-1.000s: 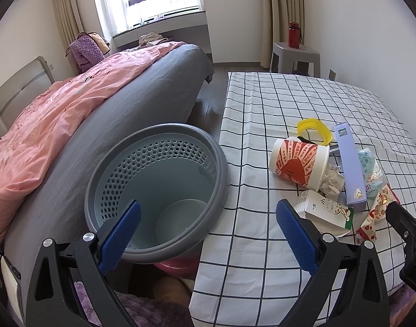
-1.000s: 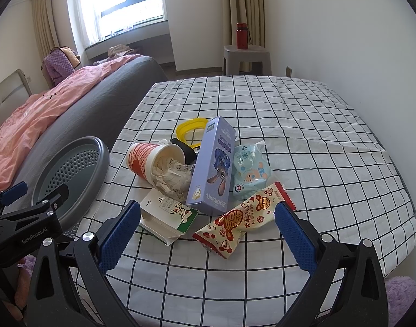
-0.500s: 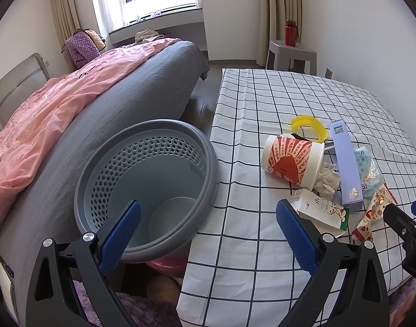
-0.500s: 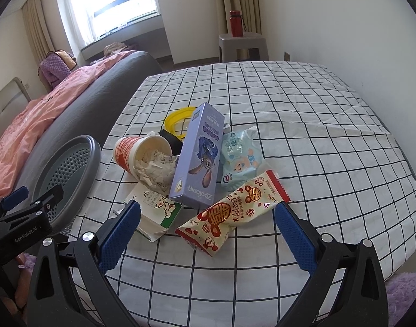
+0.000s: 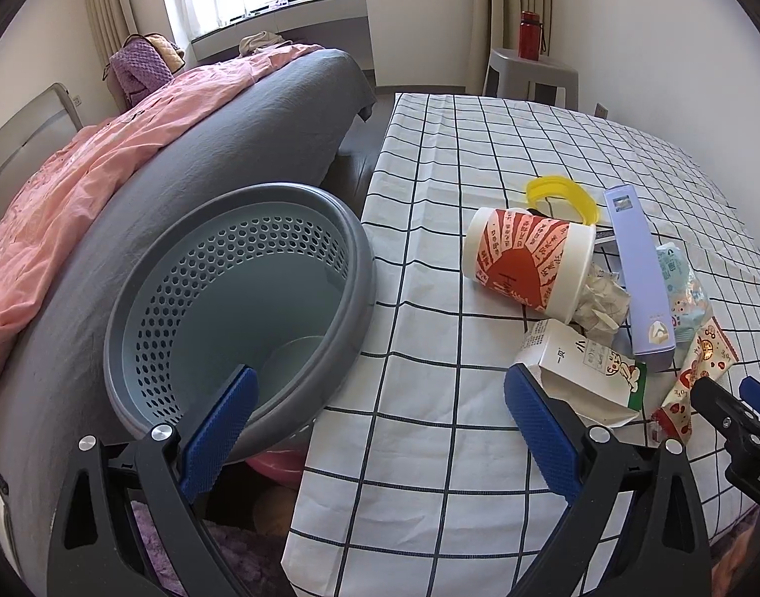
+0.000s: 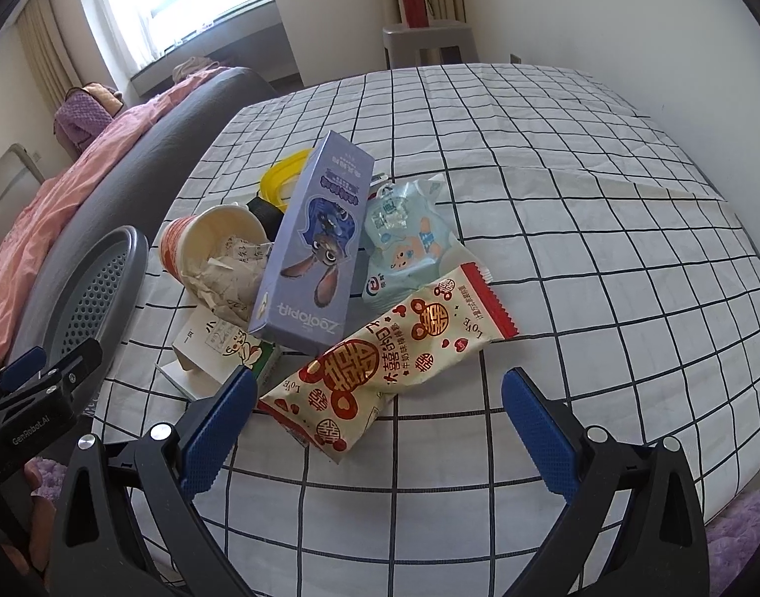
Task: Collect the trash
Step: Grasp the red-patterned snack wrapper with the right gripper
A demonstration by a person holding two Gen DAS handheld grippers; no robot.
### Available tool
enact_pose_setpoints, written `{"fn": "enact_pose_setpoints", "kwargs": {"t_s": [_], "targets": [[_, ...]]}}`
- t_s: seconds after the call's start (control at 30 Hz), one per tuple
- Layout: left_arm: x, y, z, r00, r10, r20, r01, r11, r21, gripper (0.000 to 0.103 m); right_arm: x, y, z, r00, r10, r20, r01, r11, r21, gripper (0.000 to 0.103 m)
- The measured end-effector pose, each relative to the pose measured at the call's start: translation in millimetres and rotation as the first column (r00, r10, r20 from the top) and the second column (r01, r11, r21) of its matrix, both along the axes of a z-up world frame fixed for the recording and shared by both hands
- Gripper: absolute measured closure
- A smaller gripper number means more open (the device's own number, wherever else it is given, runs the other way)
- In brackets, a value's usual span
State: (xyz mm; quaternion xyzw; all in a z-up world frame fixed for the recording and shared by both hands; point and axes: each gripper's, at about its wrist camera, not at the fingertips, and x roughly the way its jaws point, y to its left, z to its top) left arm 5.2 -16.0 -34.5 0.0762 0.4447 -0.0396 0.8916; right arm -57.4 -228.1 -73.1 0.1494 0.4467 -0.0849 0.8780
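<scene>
A pile of trash lies on the checked tablecloth (image 6: 579,258): a red-and-white snack wrapper (image 6: 389,353), a purple carton (image 6: 315,248), a pale blue pouch (image 6: 409,244), a tipped paper cup (image 6: 210,244) stuffed with crumpled paper, a small white carton (image 6: 215,348) and a yellow ring (image 6: 280,174). My right gripper (image 6: 380,418) is open and empty, its fingers either side of the wrapper's near end. My left gripper (image 5: 380,418) is open and empty, between the grey perforated bin (image 5: 230,298) and the white carton (image 5: 579,373). The cup (image 5: 529,258) lies beyond.
The bin stands at the table's left edge against a grey bed (image 5: 205,149) with a pink duvet (image 5: 81,174). A grey stool (image 5: 529,69) with a red bottle (image 5: 529,35) stands at the far wall. A wall runs along the table's right side.
My right gripper has moved forward and down toward the wrapper, which now sits between its fingers. My left gripper has shifted slightly; the bin has slid left in its view.
</scene>
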Motion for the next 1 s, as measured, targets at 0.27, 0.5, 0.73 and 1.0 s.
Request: {"fn": "enact_pose_setpoints", "kwargs": {"t_s": [0.27,0.5,0.73,1.0], "targets": [[3,-3,-7,1.0,0.012,-0.004,-0.011,0.999,0.03,0.008,14,7,-12,0.999,-0.004,-0.041,0.002,0.999,-0.035,0.006],[0,-10,-10,0.999,-0.029,-0.024,0.029,1.0,-0.007,0.008,1,-6,-17,0.996,-0.04,-0.085,0.034,0.997,-0.073,0.006],[-7,-22,-13,0.998,-0.056,-0.026,0.056,0.998,-0.008,0.008,-22,-33,-16,0.989,-0.098,-0.115,0.088,0.992,-0.089,0.006],[-14,-32,-15,0.996,-0.07,-0.048,0.068,0.997,-0.031,0.008,-2,-34,-8,0.996,-0.063,-0.059,0.059,0.996,-0.069,0.006]]}}
